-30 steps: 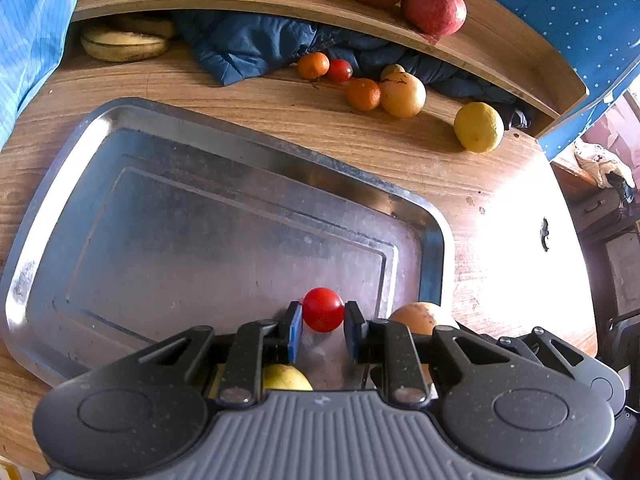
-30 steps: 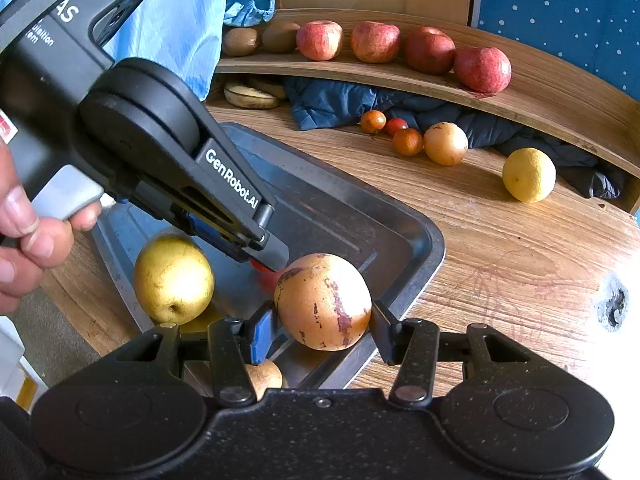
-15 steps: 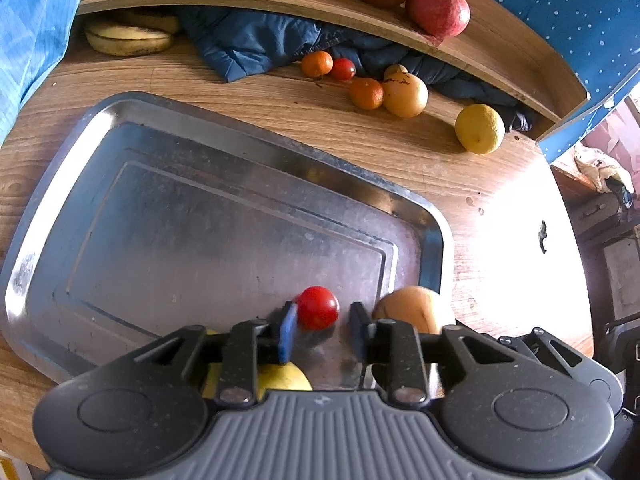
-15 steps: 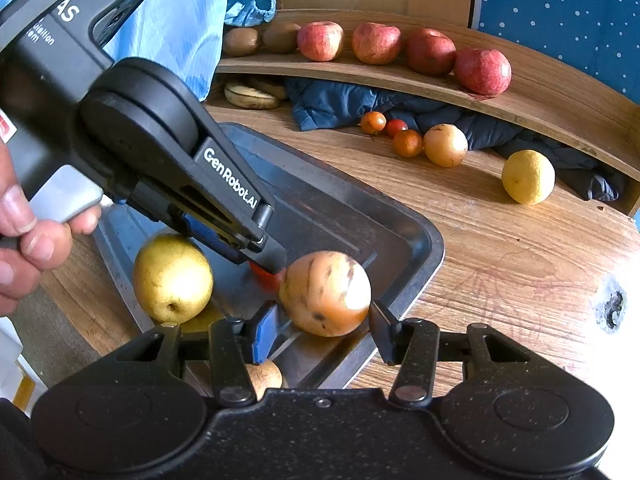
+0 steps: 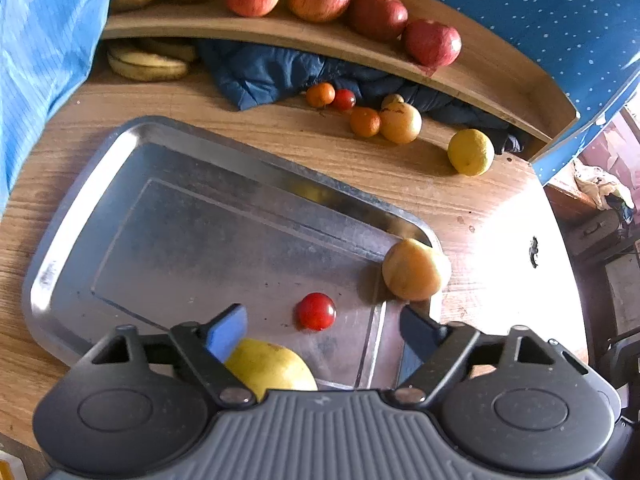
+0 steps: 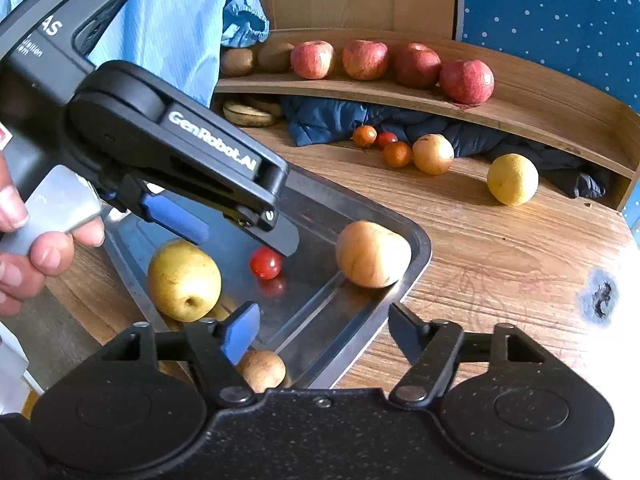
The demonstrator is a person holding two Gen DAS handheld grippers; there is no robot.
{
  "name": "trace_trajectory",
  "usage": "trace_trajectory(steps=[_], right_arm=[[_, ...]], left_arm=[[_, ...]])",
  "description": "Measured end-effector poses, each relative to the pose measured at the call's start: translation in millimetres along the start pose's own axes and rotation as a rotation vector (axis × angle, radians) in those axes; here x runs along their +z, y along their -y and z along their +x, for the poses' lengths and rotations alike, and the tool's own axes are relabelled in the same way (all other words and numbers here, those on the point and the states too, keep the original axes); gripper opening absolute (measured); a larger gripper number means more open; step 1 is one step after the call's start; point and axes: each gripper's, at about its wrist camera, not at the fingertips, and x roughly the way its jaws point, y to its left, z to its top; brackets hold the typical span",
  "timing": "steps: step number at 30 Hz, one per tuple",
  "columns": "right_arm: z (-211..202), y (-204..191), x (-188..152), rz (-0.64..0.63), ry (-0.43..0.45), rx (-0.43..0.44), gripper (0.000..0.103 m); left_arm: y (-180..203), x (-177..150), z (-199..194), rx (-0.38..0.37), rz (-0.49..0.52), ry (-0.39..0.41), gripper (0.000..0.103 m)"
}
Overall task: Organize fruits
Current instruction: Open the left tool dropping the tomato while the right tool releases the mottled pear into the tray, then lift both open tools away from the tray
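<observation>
Four fruits are seen in the metal tray (image 5: 72, 248): a small red tomato (image 5: 315, 311) on the flat floor, a yellow pear (image 6: 184, 280) near the near-left rim, a tan round fruit (image 6: 372, 254) resting against the right-hand rim at the corner, and a small brown fruit (image 6: 262, 370) at the near edge, partly hidden behind the right gripper's body. The task is judged to be partly done, since more fruit is left on the wooden table (image 6: 500, 256) beyond the tray: two small orange fruits (image 5: 365, 121), another red tomato (image 5: 344, 99), a pale orange fruit (image 5: 400, 122) and a yellow lemon (image 5: 470, 152). A row of red apples (image 6: 466, 81) and some kiwis (image 6: 237, 62) are kept on the shelf (image 6: 560, 120), with bananas (image 5: 146, 64) beneath it; whether these are meant to be moved cannot be told. The left gripper (image 5: 324, 326) is held with its jaws spread wide and nothing between them; the tomato lies just ahead of the gap, untouched, and the pear lies under the blue-padded finger. The right gripper (image 6: 320, 326) is likewise spread and empty, and the tan fruit sits a little ahead of it, apart from both fingers. A hand (image 6: 24, 248) is seen on the left tool's grey handle.
</observation>
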Motion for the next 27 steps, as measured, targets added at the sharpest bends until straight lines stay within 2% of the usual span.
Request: trace_trajectory(steps=[2,7,18,22,27], right_arm=[[-4,0,-1,0.004,0.004,0.003,0.085],[-12,2,-6,0.019,0.007,0.021,0.097],[-26,-3,-20,-0.003,-0.029,0.071,0.102],[-27,-7,-24,-0.030,-0.054,0.085,0.102],[-27,-7,-28,-0.046,-0.083,0.078,0.102]], left_arm=[[0,-4,-6,0.009,0.011,0.013,0.098],[-5,-15,-20,0.037,0.024,0.021,0.101],[-31,-54,-47,0.073,-0.016,-0.056,0.102],[-37,-61,-45,0.120,-0.039,-0.093,0.102],[-36,-70,-41,0.212,-0.010,-0.140,0.103]])
